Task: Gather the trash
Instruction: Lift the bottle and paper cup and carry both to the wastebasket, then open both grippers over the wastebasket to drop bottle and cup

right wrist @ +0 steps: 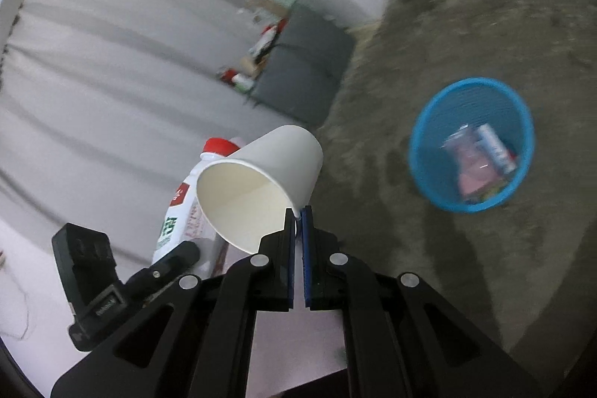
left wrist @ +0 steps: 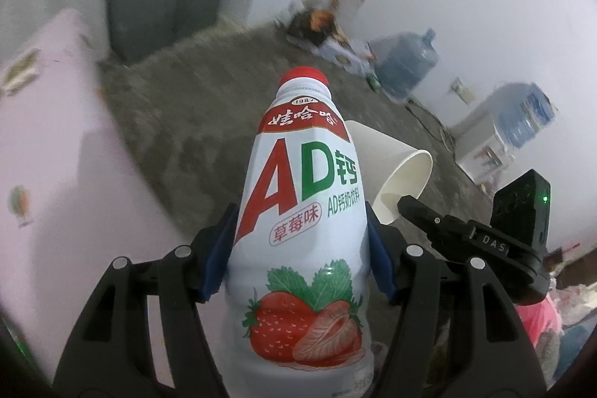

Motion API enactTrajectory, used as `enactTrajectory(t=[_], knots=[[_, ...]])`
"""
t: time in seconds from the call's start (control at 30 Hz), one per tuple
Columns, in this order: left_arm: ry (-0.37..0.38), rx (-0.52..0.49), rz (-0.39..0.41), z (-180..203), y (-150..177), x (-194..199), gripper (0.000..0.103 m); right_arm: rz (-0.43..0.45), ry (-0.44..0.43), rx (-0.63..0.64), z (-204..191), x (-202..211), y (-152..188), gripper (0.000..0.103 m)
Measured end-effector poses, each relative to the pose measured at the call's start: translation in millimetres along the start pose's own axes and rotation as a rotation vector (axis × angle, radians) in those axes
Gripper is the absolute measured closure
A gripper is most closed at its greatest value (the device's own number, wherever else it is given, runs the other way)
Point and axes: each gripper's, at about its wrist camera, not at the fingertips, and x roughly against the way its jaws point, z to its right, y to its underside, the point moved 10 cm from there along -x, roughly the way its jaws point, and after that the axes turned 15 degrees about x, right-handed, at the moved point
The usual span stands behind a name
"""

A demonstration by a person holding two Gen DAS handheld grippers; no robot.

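A white drink bottle (left wrist: 302, 211) with a red cap and strawberry label stands between the blue pads of my left gripper (left wrist: 300, 230), which is shut on its body. My right gripper (right wrist: 297, 213) is shut on the rim of a white paper cup (right wrist: 261, 181), held tilted with its mouth toward the camera. In the left wrist view the paper cup (left wrist: 395, 166) shows just right of the bottle, pinched by the right gripper (left wrist: 403, 202). The right wrist view also shows the bottle (right wrist: 186, 207) behind the cup. A blue mesh trash basket (right wrist: 429, 122) with several wrappers inside stands on the floor to the right.
A pink-topped table (left wrist: 56, 155) lies at the left. Grey cabinets (left wrist: 156, 6) stand against the far wall with clutter on top. Boxes and a blue water jug (left wrist: 406, 62) line the right wall, with cables on the grey concrete floor (left wrist: 194, 122).
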Motion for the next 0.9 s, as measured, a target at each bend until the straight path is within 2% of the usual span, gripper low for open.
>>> enactTrajectory(t=[0.23, 0.4, 0.43, 0.47, 0.5, 0.53, 0.57, 0.6, 0.67, 0.73, 0.9], knots=[[-0.03, -0.061, -0.118, 32, -2, -85, 0.043, 0.009, 0.165, -0.092, 85, -4, -11, 0.099], [-0.061, -0.112, -0.177, 51, -1, -141, 0.043, -0.017, 0.277, -0.119, 134, -28, -12, 0.099], [-0.062, -0.112, -0.175, 56, -5, -153, 0.041, -0.019, 0.297, -0.125, 144, -32, -12, 0.099], [-0.06, -0.113, -0.165, 59, -9, -161, 0.033, -0.021, 0.313, -0.126, 153, -37, -13, 0.097], [-0.057, -0.117, -0.153, 62, -14, -170, 0.016, -0.029, 0.34, -0.117, 165, -48, -14, 0.097], [-0.069, -0.117, -0.127, 62, -21, -180, 0.016, -0.048, 0.367, -0.116, 176, -58, -13, 0.087], [-0.092, -0.109, -0.11, 58, -25, -186, 0.016, -0.073, 0.393, -0.126, 187, -66, -9, 0.069], [-0.124, -0.092, -0.108, 52, -28, -193, 0.016, -0.101, 0.405, -0.142, 198, -75, -3, 0.065], [-0.148, -0.052, -0.129, 42, -27, -198, 0.016, -0.135, 0.426, -0.15, 208, -83, 7, 0.065], [-0.124, -0.01, -0.129, 35, -27, -192, 0.016, -0.124, 0.423, -0.146, 207, -80, 14, 0.064], [-0.109, -0.018, -0.099, 26, -25, -166, 0.016, -0.099, 0.402, -0.144, 195, -65, 28, 0.064]])
